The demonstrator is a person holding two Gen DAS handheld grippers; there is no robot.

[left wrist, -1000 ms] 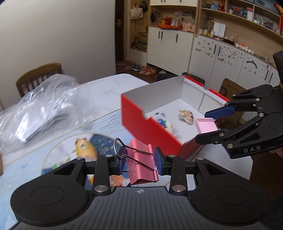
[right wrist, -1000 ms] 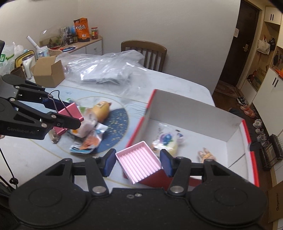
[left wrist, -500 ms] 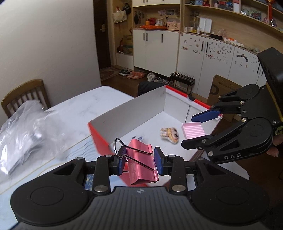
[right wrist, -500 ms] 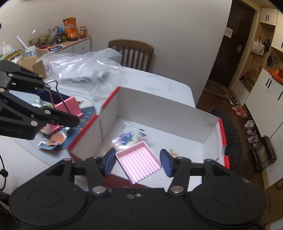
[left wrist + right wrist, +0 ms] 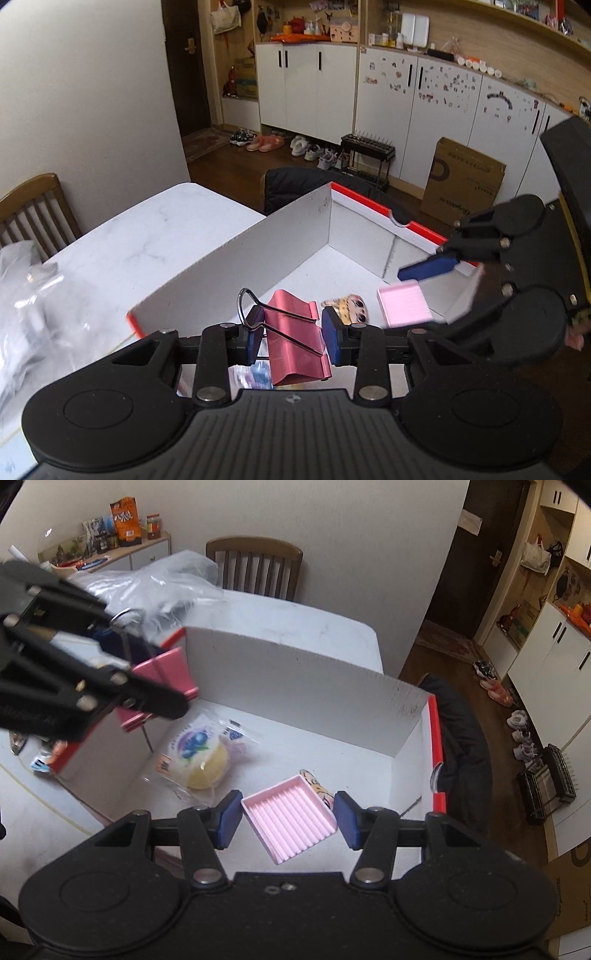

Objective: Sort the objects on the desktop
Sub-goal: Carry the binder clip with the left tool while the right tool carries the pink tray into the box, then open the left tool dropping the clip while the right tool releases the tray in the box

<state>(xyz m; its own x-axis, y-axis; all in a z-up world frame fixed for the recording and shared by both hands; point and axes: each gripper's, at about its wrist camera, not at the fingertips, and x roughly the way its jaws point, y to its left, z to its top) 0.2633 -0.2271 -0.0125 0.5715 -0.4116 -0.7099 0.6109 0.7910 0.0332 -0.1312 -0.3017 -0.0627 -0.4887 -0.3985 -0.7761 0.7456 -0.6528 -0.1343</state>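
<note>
My left gripper (image 5: 293, 338) is shut on a pink binder clip (image 5: 295, 341) and holds it above the near wall of the red and white box (image 5: 236, 254). It also shows in the right wrist view (image 5: 162, 675). My right gripper (image 5: 288, 821) is shut on a ribbed pink tray (image 5: 290, 819), held over the box's inside (image 5: 303, 686). The tray also shows in the left wrist view (image 5: 404, 308). In the box lie a wrapped snack (image 5: 201, 755) and a small cartoon figure (image 5: 351, 308).
A crumpled clear plastic bag (image 5: 155, 579) lies on the white marble table (image 5: 147, 236) behind the box. A wooden chair (image 5: 255, 568) stands at the table's far side. Snack packets (image 5: 40, 762) lie left of the box. A dark jacket (image 5: 461, 734) hangs beyond the box's right end.
Both grippers have moved forward over the box with their loads. The clip has come from above the blue mat to the box's wall; the tray has come from the box's front edge to its inside.
</note>
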